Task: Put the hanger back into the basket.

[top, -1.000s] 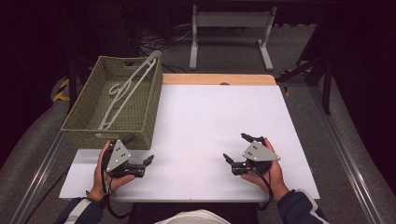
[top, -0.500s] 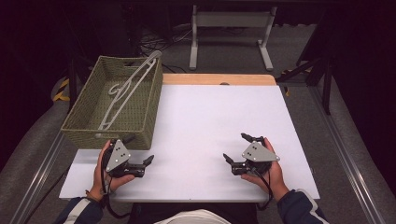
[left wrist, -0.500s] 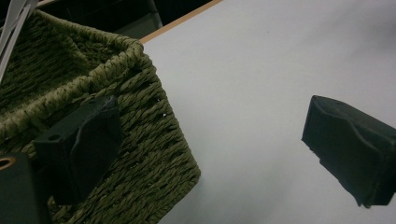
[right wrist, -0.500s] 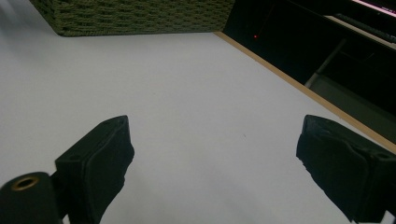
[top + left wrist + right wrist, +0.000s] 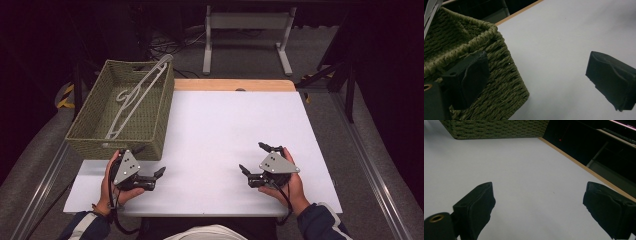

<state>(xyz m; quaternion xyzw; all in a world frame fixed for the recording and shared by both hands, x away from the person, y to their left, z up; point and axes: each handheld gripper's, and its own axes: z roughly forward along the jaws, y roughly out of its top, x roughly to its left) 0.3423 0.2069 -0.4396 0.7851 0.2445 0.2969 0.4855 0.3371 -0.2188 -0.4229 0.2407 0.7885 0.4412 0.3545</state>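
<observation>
My left gripper rests spread wide at the white bench's near-left edge, just beside the green woven basket holding a white plastic hanger. My right gripper, also spread and empty, faces bare surface.

**No readable text**

Nothing legible is showing in any of the views. No words, labels, brand marks, numbers or signs are appearing on the white table, on the woven basket, on the hanger lying in it, or on the grey plates of the two grippers.
</observation>
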